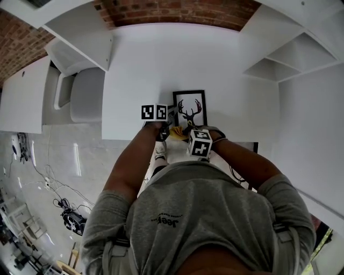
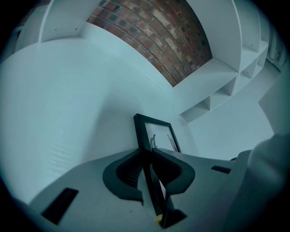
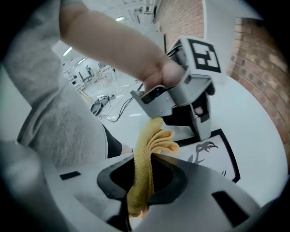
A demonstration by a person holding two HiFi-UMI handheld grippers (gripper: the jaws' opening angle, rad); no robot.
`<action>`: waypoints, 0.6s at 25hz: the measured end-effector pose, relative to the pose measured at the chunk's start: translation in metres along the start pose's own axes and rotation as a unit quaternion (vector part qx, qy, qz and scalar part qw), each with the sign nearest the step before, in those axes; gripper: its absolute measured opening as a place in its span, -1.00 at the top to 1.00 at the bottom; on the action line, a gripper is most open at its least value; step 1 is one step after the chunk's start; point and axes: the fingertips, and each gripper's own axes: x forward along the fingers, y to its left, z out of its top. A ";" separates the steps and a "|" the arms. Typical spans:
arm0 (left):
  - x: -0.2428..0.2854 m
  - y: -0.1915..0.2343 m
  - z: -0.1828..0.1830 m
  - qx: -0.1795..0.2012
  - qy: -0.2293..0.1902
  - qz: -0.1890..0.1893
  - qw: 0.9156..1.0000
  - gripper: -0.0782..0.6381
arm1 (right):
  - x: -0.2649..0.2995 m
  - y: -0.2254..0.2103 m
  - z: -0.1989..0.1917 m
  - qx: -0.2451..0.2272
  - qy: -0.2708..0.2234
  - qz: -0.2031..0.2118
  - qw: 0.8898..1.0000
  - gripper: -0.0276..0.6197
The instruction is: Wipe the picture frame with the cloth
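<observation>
The black picture frame (image 1: 189,109) with a deer-antler print lies on the white table (image 1: 134,70), just in front of me. My left gripper (image 1: 170,115) is at the frame's left edge; in the left gripper view its jaws (image 2: 148,153) are shut on that black edge (image 2: 141,131). My right gripper (image 1: 186,134) hovers over the frame's near end, shut on a yellow cloth (image 3: 144,167) that sticks up between its jaws. The cloth (image 1: 177,130) shows as a small yellow patch in the head view. From the right gripper view I see the left gripper (image 3: 181,93) and the frame (image 3: 213,152) beyond the cloth.
A grey chair (image 1: 86,94) stands at the table's left side. White shelves (image 1: 285,59) run along the right, and a brick wall (image 1: 177,11) lies behind the table. Cables (image 1: 67,212) lie on the shiny floor at the left.
</observation>
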 end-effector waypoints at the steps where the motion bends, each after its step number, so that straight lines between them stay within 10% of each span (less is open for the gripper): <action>1: 0.000 0.000 0.000 0.000 0.000 0.000 1.000 0.55 | -0.006 -0.004 0.000 0.019 -0.017 0.002 1.000 0.73; 7: 0.000 0.000 -0.002 0.016 0.002 0.001 1.000 0.54 | -0.051 -0.035 -0.008 0.119 -0.104 -0.033 0.987 0.73; 15: -0.022 -0.025 0.018 0.052 -0.023 -0.017 0.998 0.53 | -0.147 -0.088 -0.038 0.225 -0.228 -0.130 0.938 0.73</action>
